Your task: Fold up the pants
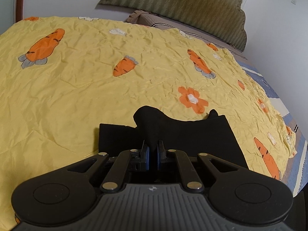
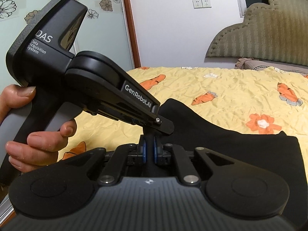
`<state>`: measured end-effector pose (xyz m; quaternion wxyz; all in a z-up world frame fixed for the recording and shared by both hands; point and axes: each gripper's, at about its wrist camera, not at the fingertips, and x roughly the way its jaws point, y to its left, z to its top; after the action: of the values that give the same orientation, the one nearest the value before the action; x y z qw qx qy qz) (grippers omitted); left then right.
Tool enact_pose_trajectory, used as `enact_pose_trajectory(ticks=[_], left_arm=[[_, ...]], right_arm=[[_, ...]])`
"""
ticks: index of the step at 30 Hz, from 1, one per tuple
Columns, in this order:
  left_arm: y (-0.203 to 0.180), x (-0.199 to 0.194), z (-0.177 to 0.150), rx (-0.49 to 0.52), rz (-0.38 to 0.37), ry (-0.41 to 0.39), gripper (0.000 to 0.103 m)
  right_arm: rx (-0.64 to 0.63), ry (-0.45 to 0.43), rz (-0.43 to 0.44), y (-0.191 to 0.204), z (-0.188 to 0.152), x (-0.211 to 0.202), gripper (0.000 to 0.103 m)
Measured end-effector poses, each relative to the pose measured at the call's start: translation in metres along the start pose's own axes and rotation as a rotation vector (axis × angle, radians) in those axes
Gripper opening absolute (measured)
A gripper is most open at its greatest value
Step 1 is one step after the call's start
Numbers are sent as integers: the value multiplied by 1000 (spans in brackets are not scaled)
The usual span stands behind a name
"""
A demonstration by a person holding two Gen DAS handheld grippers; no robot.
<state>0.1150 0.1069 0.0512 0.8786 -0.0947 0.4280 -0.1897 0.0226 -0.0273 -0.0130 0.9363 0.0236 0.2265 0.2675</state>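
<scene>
The black pants (image 1: 192, 134) lie folded on the yellow carrot-print bed cover (image 1: 96, 86). My left gripper (image 1: 153, 148) is shut on a raised fold of the black cloth, pinched between its blue pads. In the right wrist view the pants (image 2: 240, 154) spread to the right. My right gripper (image 2: 149, 150) is shut on the same bunched edge of cloth. The left gripper's body (image 2: 115, 96), held by a hand (image 2: 34, 140), crosses that view from the left, its tip right above my right gripper's fingers.
A green padded headboard (image 1: 182, 5) and a pillow (image 1: 146, 17) are at the bed's far end. The bed's right edge shows a blue sheet (image 1: 269, 82). A glass sliding door with flower decals (image 2: 57, 28) stands at the left, white wall with sockets (image 2: 201, 3) behind.
</scene>
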Motion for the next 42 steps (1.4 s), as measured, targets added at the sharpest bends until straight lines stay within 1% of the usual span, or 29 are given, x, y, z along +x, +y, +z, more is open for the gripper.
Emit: enact_pose_trajectory(ticks=[4,13,24,28,29,31,33,36,42], left_arm=[[10,-1,-3,-10,7,1,7],[32,7,-6,-49,16,23,7],[38,17,-10,-46,38,42,8],[38,19,-12,-46,51,46,10],[38,19,-12,-43,55,46,11],[36,19,-12,-38,60,44,11],[34,17,-12,-29,66,39,11],[34,15,-13,-23,74,33,13],[38,13,-15,-30,79,26,15]], right_arm=[[-4,14,7,3,8,12,9],[-27,46,25,17,4,27,9],[-47,74,19,27,-2,39,10],[-50,85,22,25,-3,46,12],[-47,87,26,27,-3,45,13],[-42,95,35,27,-3,47,20],[-41,97,45,27,-4,47,24],[-54,95,56,29,-4,40,26],[-46,80,122,24,-1,15,25]])
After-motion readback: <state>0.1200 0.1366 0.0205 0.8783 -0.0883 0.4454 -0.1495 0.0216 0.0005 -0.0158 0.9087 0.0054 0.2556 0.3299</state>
